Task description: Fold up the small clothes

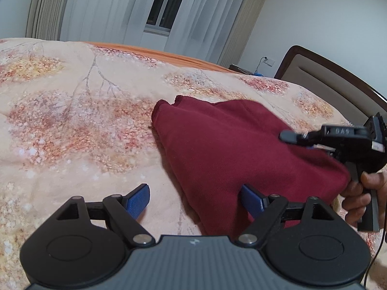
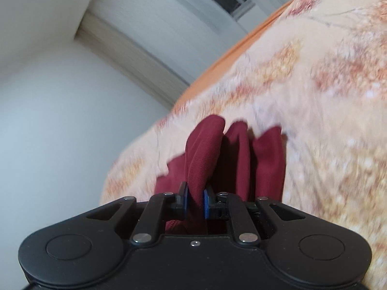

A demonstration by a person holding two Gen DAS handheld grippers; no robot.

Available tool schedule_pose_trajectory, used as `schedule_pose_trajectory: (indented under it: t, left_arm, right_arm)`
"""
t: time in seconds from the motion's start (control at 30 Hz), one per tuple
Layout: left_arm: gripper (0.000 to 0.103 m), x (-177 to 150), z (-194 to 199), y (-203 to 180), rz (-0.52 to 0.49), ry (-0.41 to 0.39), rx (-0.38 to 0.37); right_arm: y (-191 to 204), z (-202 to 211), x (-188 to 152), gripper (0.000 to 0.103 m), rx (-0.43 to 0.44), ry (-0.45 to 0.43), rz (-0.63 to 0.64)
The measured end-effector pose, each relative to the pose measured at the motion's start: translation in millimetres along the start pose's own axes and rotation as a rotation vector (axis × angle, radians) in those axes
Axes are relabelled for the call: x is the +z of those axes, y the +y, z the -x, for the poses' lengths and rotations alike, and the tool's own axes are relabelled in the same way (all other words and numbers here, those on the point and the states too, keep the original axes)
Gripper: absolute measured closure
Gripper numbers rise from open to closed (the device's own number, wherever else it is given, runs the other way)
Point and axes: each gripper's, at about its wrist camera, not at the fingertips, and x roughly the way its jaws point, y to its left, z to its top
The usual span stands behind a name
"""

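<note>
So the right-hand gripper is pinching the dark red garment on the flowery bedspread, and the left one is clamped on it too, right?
Not quite: the left gripper is open, as the left wrist view shows. The right gripper does pinch the dark red garment on the flowery bedspread.

The left wrist view sits low over the bed [image 1: 72,120], close to it, and looks across to the far edge, the curtains [image 1: 101,7] and the window [image 1: 169,2]. The right wrist view is tipped sideways and very close, looking up the bed toward the same curtains and window. Both views share the red cloth [image 1: 229,149] and the bed under it.
</note>
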Motion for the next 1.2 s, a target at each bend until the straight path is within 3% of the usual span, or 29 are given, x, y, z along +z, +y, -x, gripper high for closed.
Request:
schedule_pose_trajectory:
  t: [0.13,0.27,0.37,0.7,0.83,0.9,1.0,1.2]
  left_arm:
    - [0.017,1,-5,-2,-0.007,0.007,0.002]
    - [0.017,3,-5,-8,-0.018,0.006,0.002]
    - [0.017,6,-4,-13,-0.032,0.003,0.004]
    - [0.017,6,4,-31,-0.033,-0.007,0.018]
    - [0.017,3,19,-41,-0.057,-0.015,0.005]
    - [0.017,-2,27,-50,-0.084,-0.018,-0.021]
    - [0.016,-14,36,-63,-0.132,-0.011,-0.034]
    - [0.016,-26,42,-63,-0.134,0.02,-0.017]
  right_arm:
    - [-9,-14,-2,0.089,-0.147,0.084,0.052]
    - [-9,23,-4,0.068,-0.077,0.018,0.01]
    - [-5,56,-20,0.067,-0.051,0.031,0.062]
    - [22,88,-49,0.071,-0.011,0.061,0.209]
    - [37,88,-57,0.071,-0.075,0.067,0.343]
    - [35,82,-58,0.081,-0.1,0.086,0.356]
    - [31,79,-59,0.095,-0.065,0.103,0.346]
    - [25,102,-61,0.097,0.037,0.086,0.206]
